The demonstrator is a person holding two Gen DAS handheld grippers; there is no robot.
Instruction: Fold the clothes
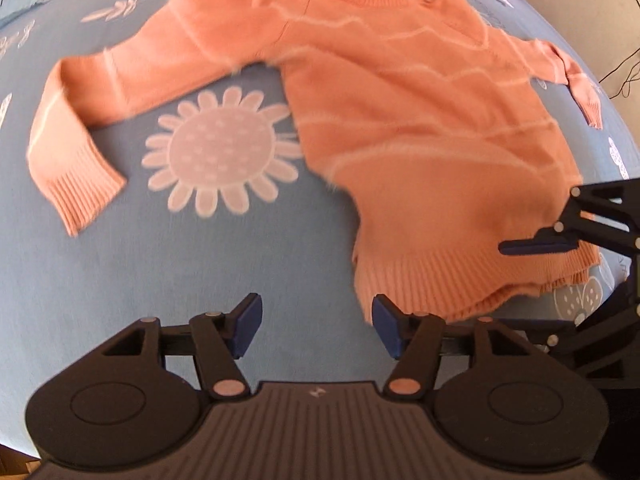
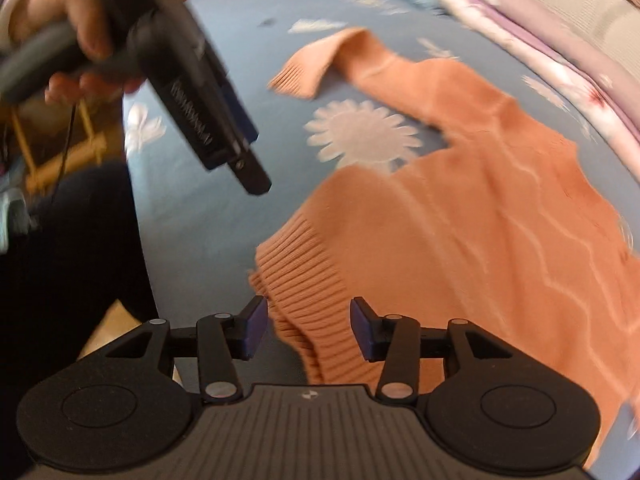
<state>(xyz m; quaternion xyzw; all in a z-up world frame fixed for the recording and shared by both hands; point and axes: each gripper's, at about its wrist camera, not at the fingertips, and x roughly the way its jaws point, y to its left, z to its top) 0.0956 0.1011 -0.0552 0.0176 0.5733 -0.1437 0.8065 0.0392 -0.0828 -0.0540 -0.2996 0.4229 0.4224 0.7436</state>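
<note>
Orange sweater lies flat on the blue bedsheet, left gripper and right gripper both spread, gripping nothing.

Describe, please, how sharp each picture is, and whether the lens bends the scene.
Left wrist view: mild blur; the orange knitted sweater keeps readable stripes, and the left gripper is crisp. The blue flower-printed bed cover bulges like a dome from fisheye distortion. Right wrist view: strong motion smear on sweater and cover; the right gripper alone stays sharp. Lighting is soft, without glare.
</note>
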